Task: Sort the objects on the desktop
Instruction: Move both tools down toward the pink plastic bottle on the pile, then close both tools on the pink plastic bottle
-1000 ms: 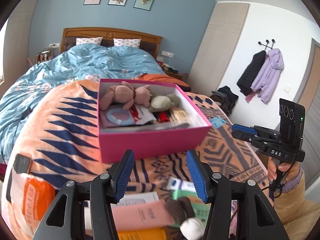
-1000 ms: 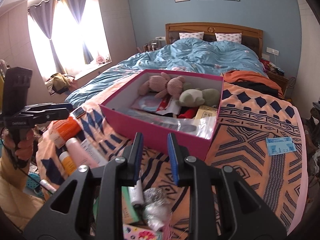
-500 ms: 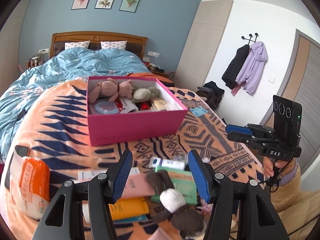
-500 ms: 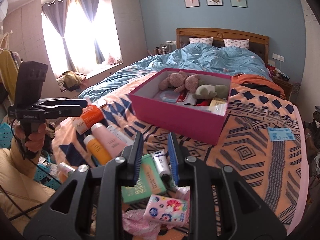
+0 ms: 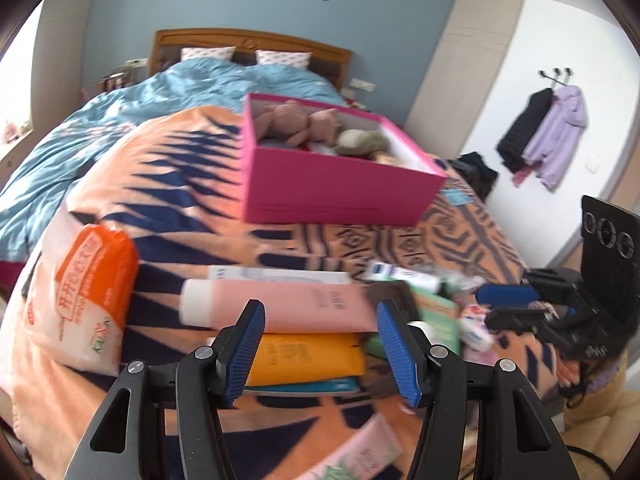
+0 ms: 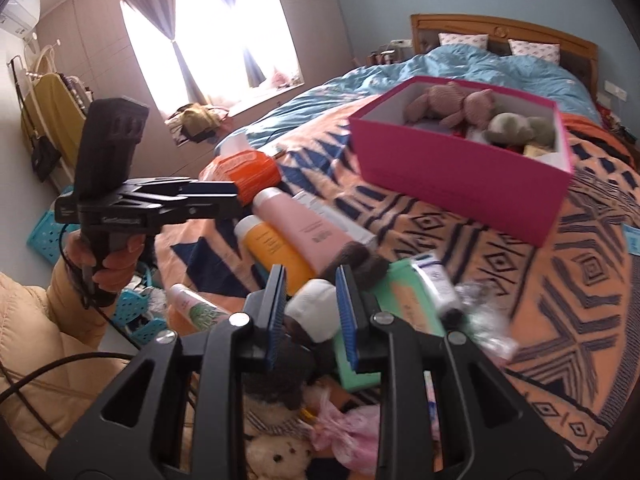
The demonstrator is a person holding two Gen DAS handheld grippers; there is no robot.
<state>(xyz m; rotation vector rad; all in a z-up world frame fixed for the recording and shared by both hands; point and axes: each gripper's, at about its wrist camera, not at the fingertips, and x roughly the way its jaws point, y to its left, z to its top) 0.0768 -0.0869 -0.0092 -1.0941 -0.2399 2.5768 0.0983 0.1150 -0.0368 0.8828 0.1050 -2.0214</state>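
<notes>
- Orange-and-white packet (image 5: 90, 292): lies at the left edge of the patterned blanket (image 5: 168, 168) that covers the bed; not yet sorted.
- Left gripper (image 5: 320, 316): jaws about half open, nothing between the pads; it hovers over the pink tube (image 5: 280, 306) and the orange tube (image 5: 308, 354), which lie side by side near the blanket's near edge.
- Pink box (image 5: 336, 196): stands mid-blanket, beyond the loose pile; it already holds a pink soft toy (image 5: 288, 120) and a grey-green soft toy (image 5: 360, 140), with flatter items beneath that are too hidden to name.
- Right gripper (image 6: 311, 286): jaws narrowly parted and apparently empty; a brown-and-white soft toy (image 6: 320, 308) shows in the gap, but contact cannot be confirmed.
- Green carton (image 6: 404, 300) and small white tube (image 6: 436, 276): lie just right of that toy, unsorted.
- Progress, as a judgement: partly done; several items are boxed, while the tubes, carton, packet and toys near the edge remain.
</notes>
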